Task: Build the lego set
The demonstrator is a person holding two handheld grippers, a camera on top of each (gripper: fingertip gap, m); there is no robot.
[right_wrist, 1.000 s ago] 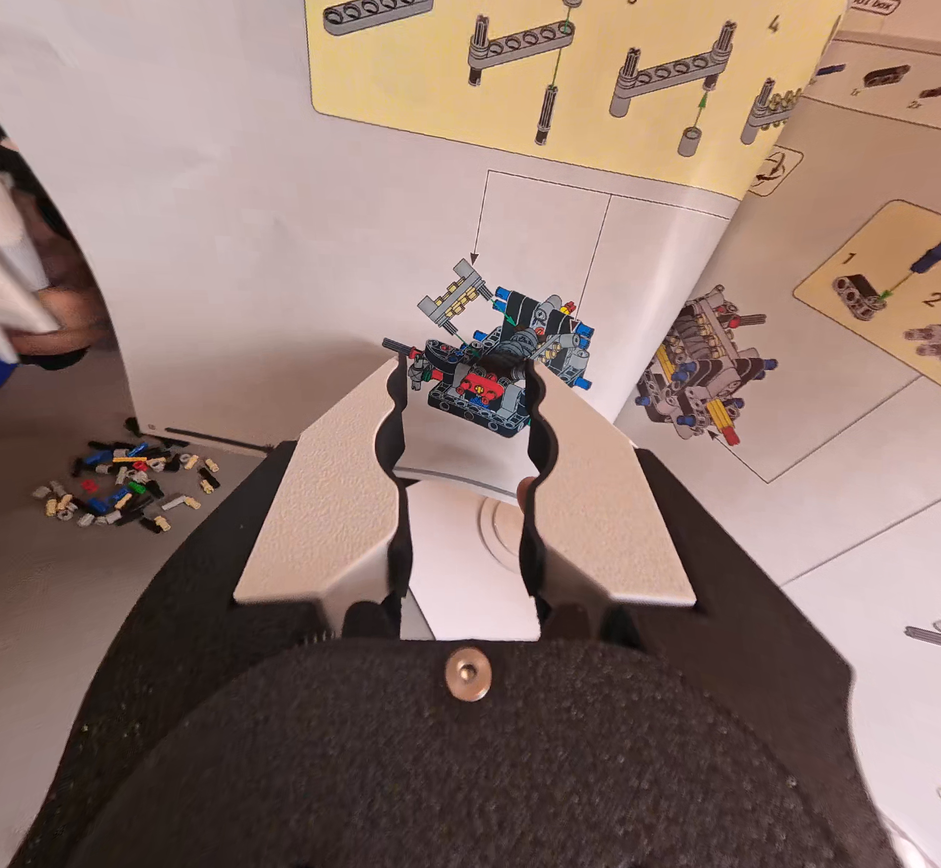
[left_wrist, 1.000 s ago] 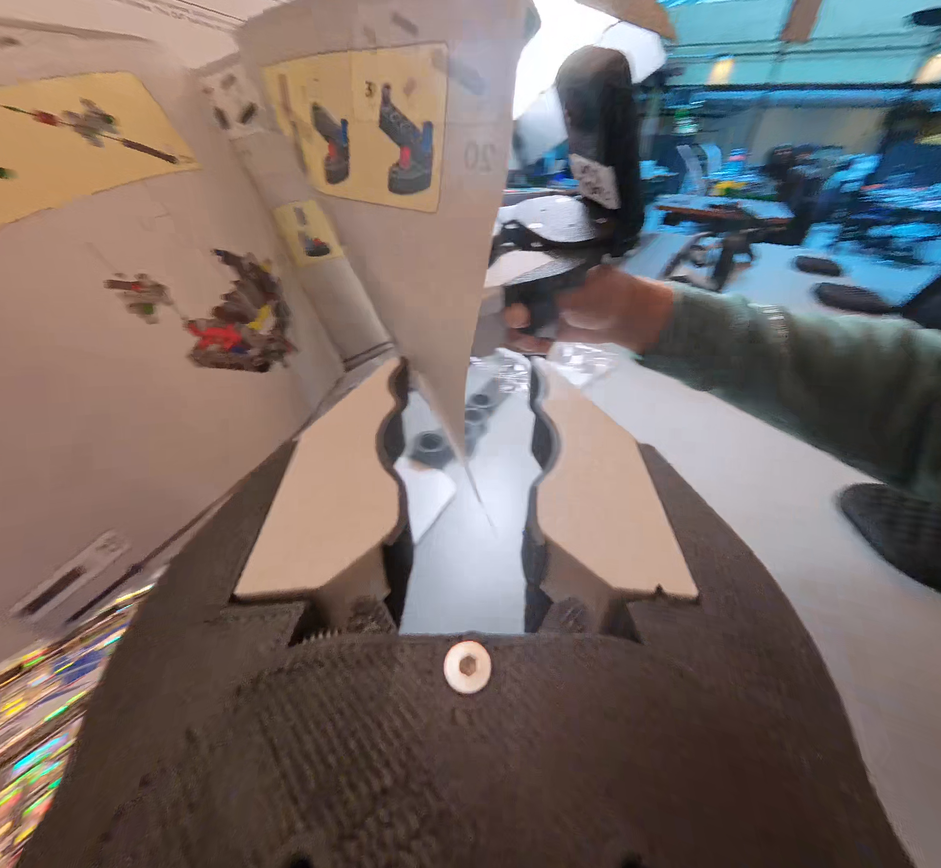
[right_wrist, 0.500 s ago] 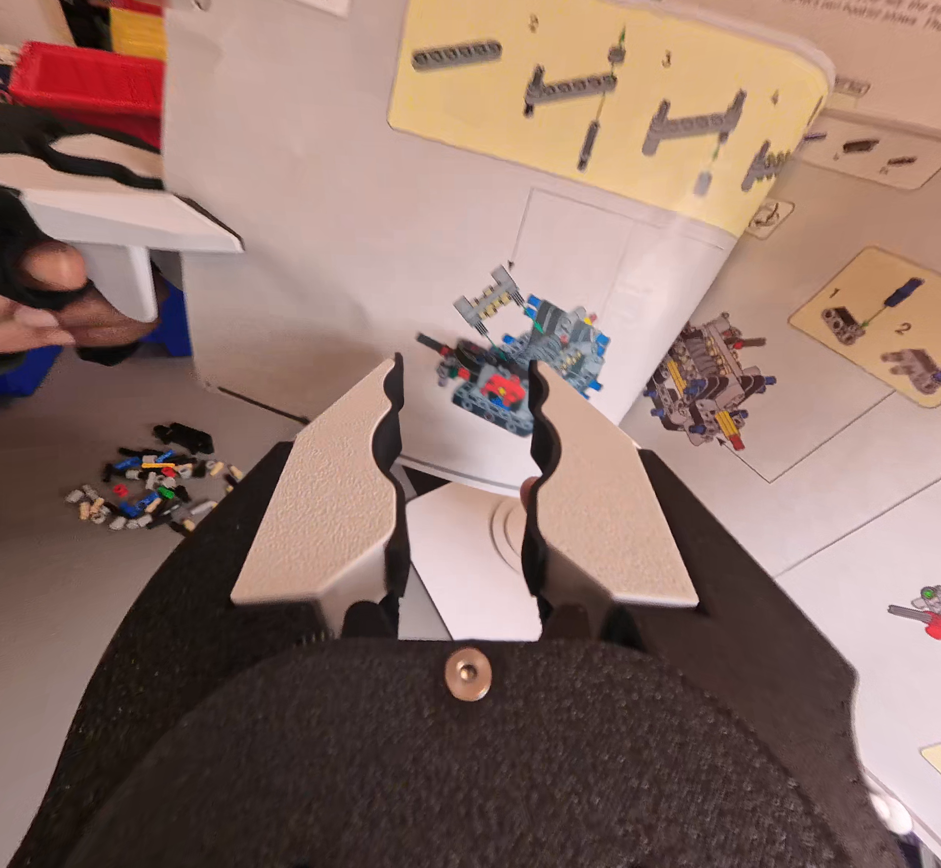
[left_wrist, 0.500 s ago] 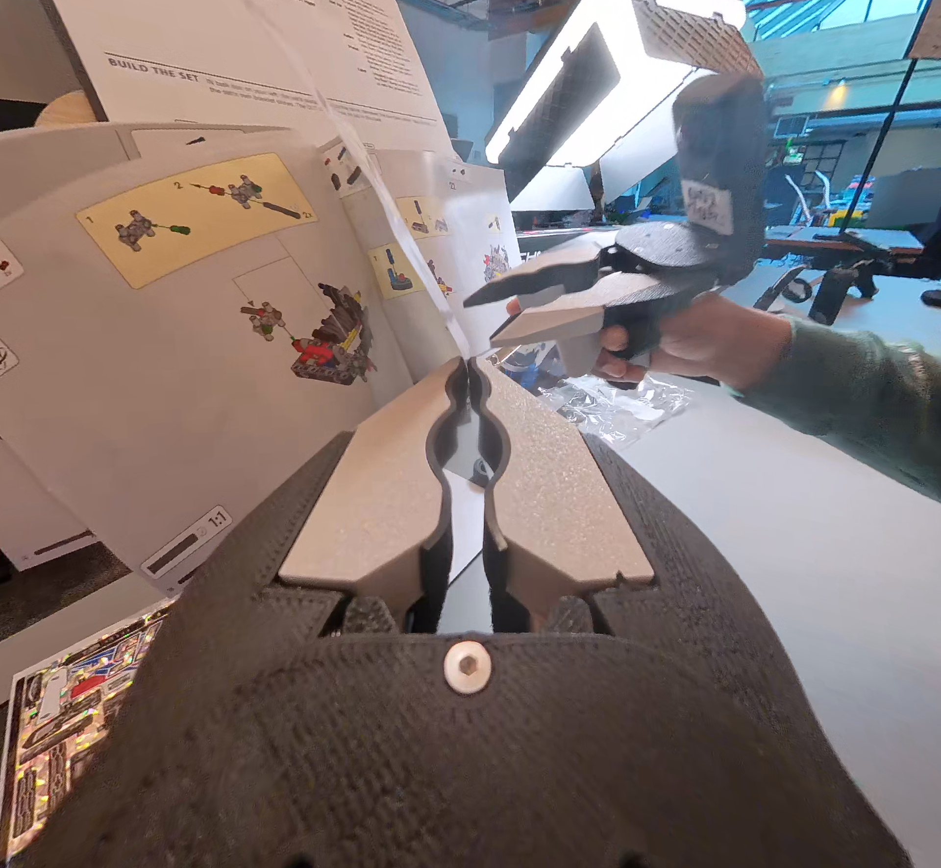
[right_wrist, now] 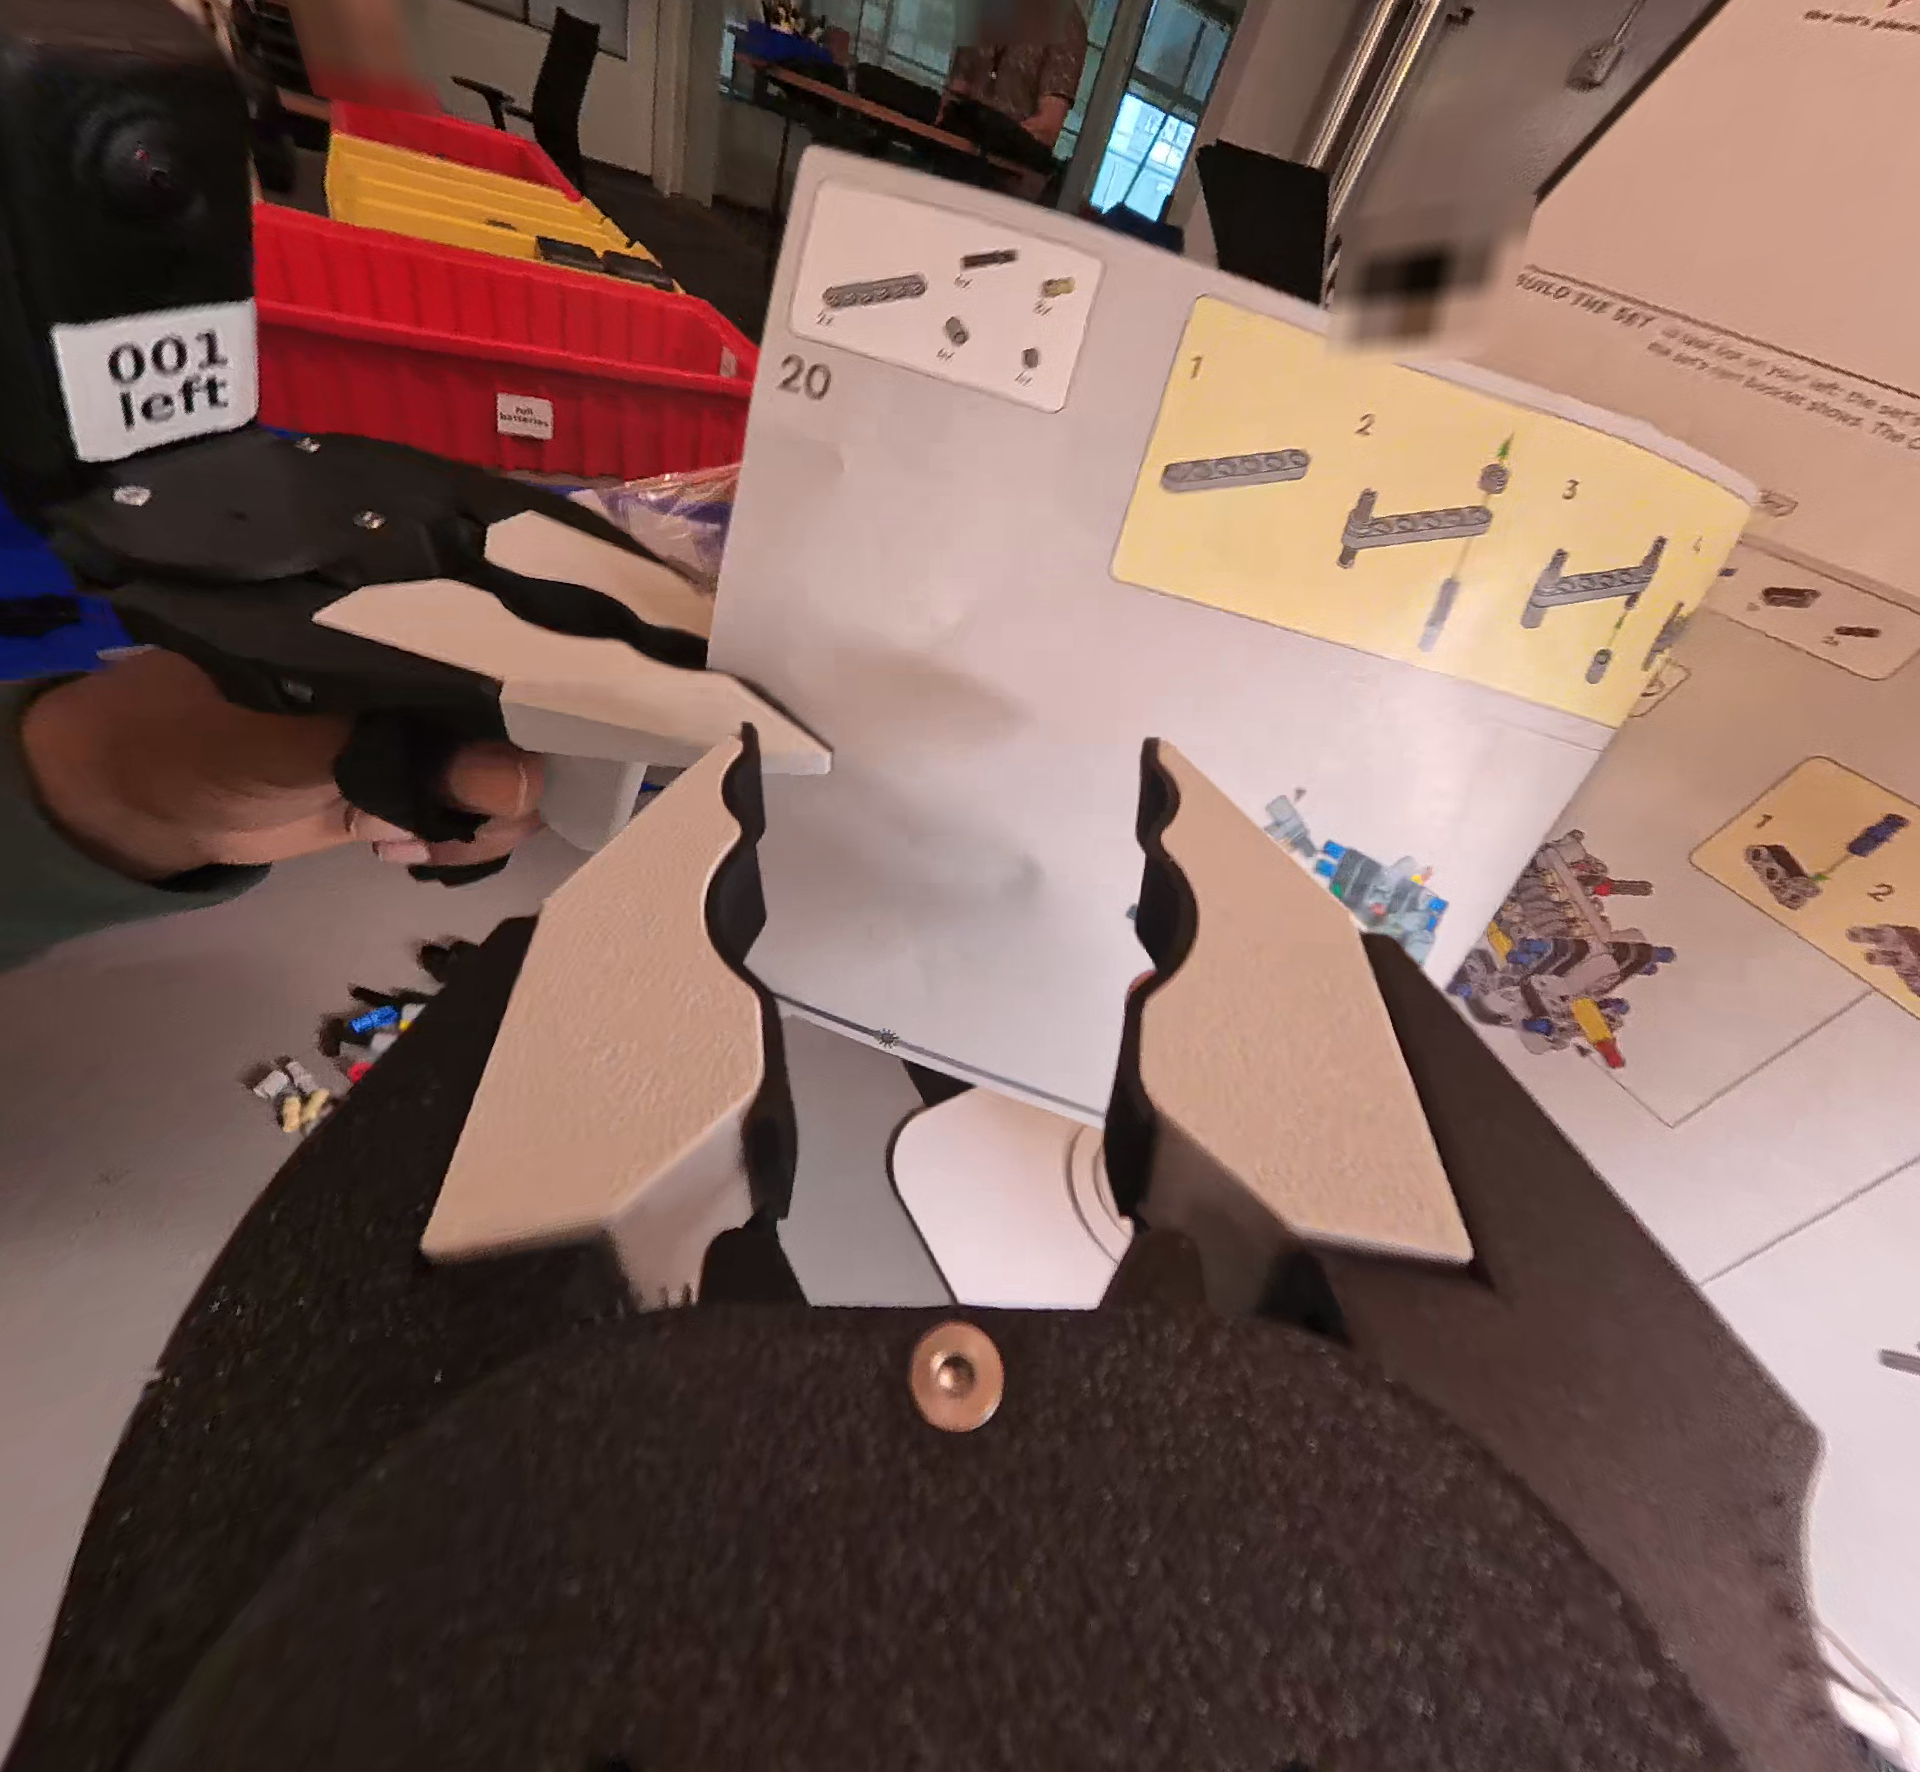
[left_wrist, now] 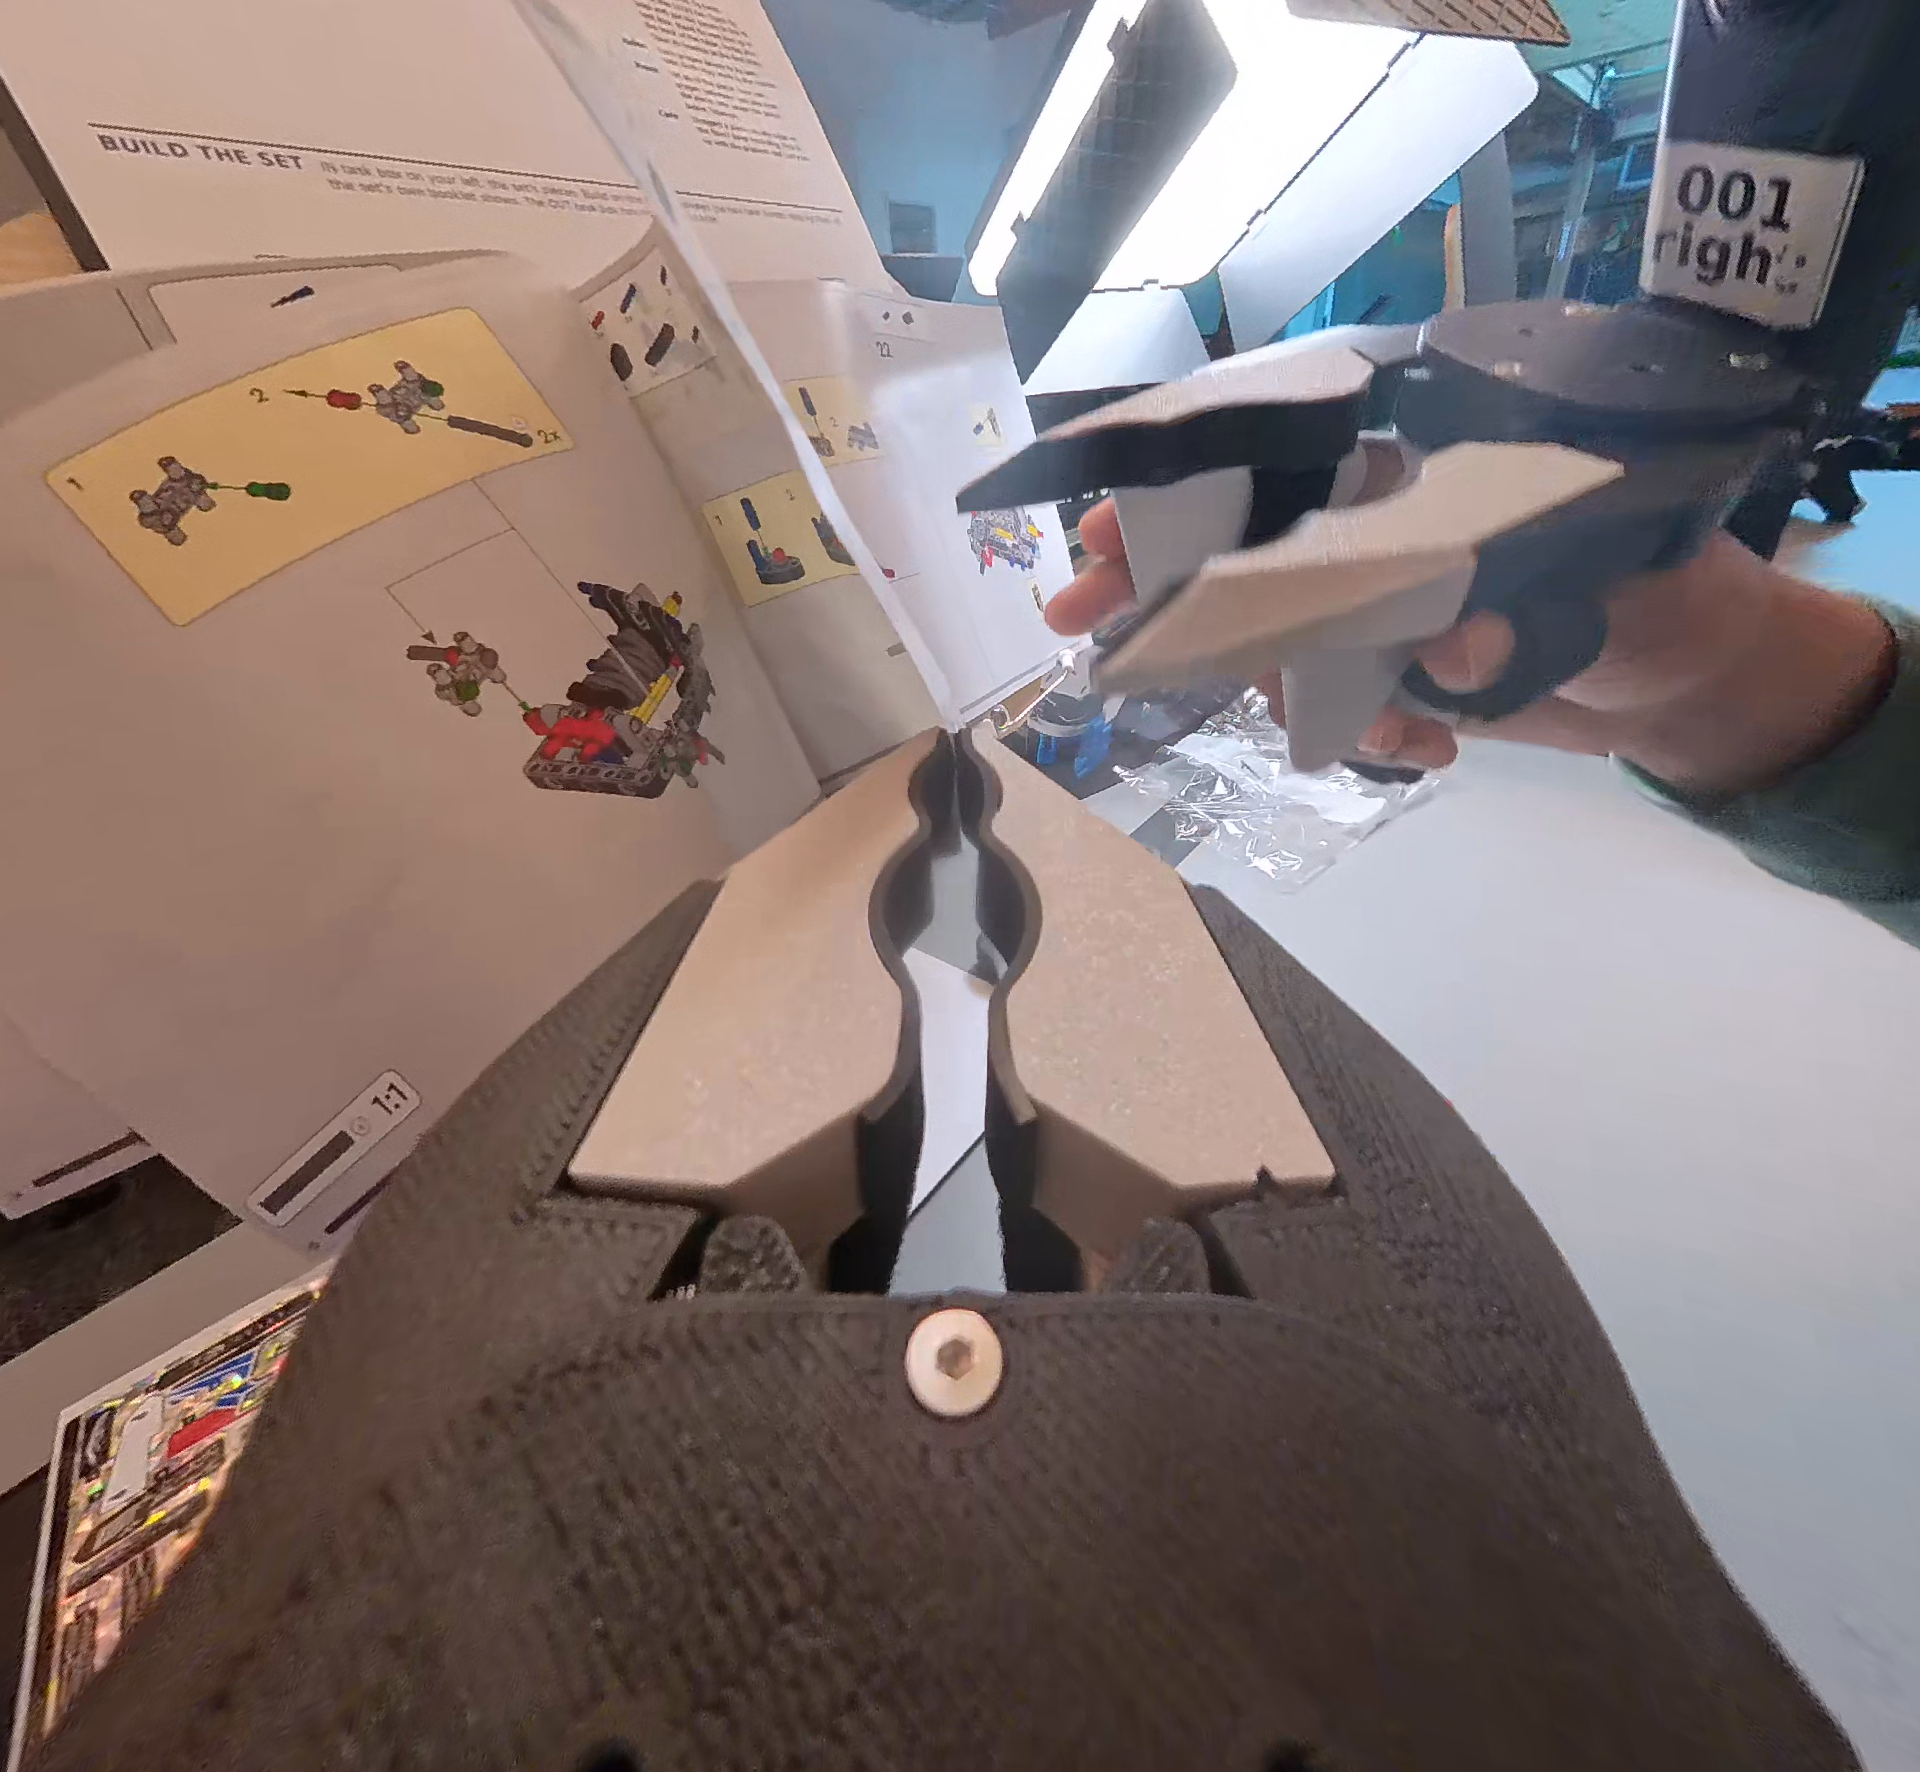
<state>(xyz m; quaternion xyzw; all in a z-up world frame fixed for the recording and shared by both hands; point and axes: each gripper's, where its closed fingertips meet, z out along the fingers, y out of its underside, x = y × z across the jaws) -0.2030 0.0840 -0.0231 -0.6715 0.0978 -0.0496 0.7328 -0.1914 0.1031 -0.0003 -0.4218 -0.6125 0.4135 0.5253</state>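
Note:
The Lego instruction booklet [left_wrist: 312,735] lies open and propped up at the left. My left gripper [left_wrist: 958,746] is shut on the bottom edge of one lifted page [left_wrist: 727,320], which I see edge-on. In the right wrist view that page [right_wrist: 987,683] stands upright, pinched at its left edge by the left gripper [right_wrist: 748,683]. My right gripper [right_wrist: 945,756] is open wide and empty, just in front of the page. It also shows in the left wrist view [left_wrist: 1029,590], to the right of the page. A small pile of loose Lego pieces [right_wrist: 343,1047] lies on the table.
Red [right_wrist: 468,340] and yellow bins [right_wrist: 447,184] stand behind the left gripper. A crumpled clear plastic bag [left_wrist: 1247,787] lies beyond the booklet. A shiny sticker sheet [left_wrist: 135,1514] lies at the near left. A large printed board [left_wrist: 312,60] stands behind the booklet. Across from one pair of fingers to the other is roughly 4 centimetres.
My left gripper went from open to shut on the page's edge. My right gripper opened wider and drew back from the page. The page now stands more upright.

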